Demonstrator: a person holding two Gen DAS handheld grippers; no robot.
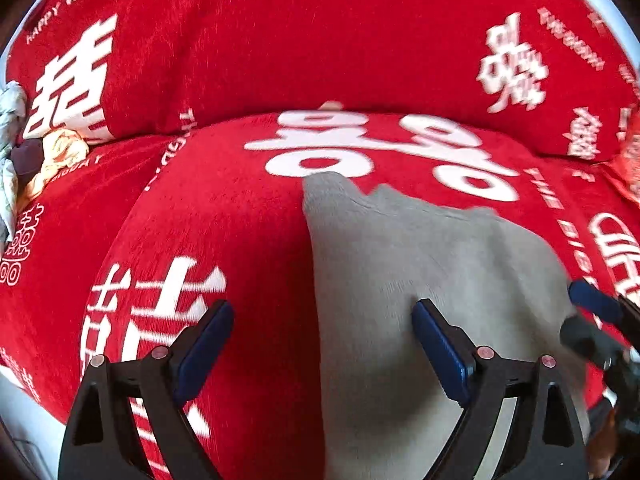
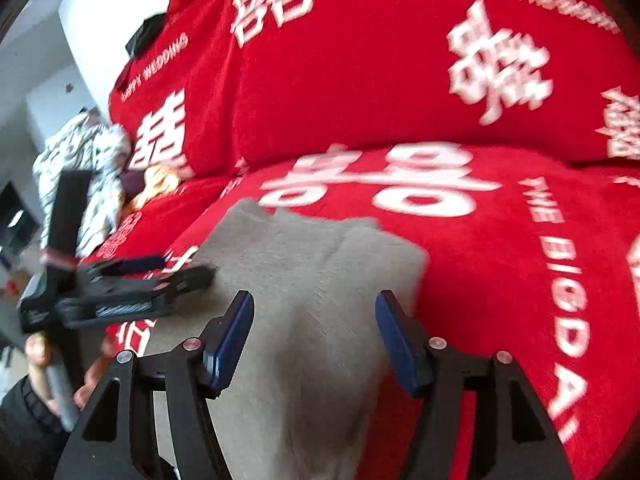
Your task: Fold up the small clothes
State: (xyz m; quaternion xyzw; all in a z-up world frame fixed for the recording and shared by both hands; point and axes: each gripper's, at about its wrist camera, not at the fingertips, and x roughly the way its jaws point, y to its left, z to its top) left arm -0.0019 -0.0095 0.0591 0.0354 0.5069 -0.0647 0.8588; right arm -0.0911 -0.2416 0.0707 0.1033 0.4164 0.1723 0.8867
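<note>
A small grey garment (image 1: 420,264) lies flat on the red sofa cover (image 1: 224,216); it also shows in the right wrist view (image 2: 304,280). My left gripper (image 1: 322,316) is open, its jaws straddling the garment's left edge. It shows from the side in the right wrist view (image 2: 182,270). My right gripper (image 2: 314,312) is open and empty above the garment's near part. Its blue-padded tips show at the right edge of the left wrist view (image 1: 582,312).
A pile of other clothes (image 1: 24,152), striped and orange, lies at the sofa's left end, also in the right wrist view (image 2: 92,172). The red back cushions (image 1: 320,40) rise behind the seat. A white wall (image 2: 116,4) is at the left.
</note>
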